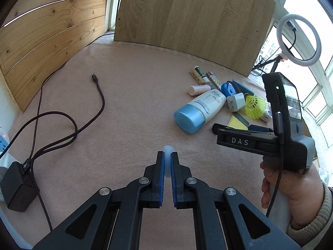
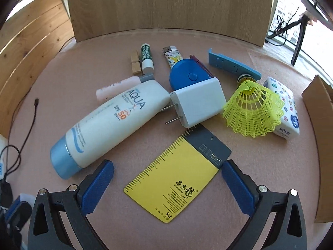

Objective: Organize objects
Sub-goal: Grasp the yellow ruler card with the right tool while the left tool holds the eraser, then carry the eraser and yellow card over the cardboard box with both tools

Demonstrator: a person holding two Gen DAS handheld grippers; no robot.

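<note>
Card (image 2: 173,179), thin, stiff, flat at 6 o'clock: pinch 2 long edges; right gripper (image 2: 166,170) wide open, empty; left gripper (image 1: 167,160) clamps a pale tube (image 1: 168,149).

A pale pink felt-covered desk (image 1: 129,104) is backed by an upright light oak-grain board (image 1: 193,20). To the left of that board, knotty pine wall planks (image 1: 52,37) are seen. To its right, white-framed windows (image 1: 312,95) let in bright daylight, and a white ring light (image 1: 298,39) on a black stand is set before them.
</note>
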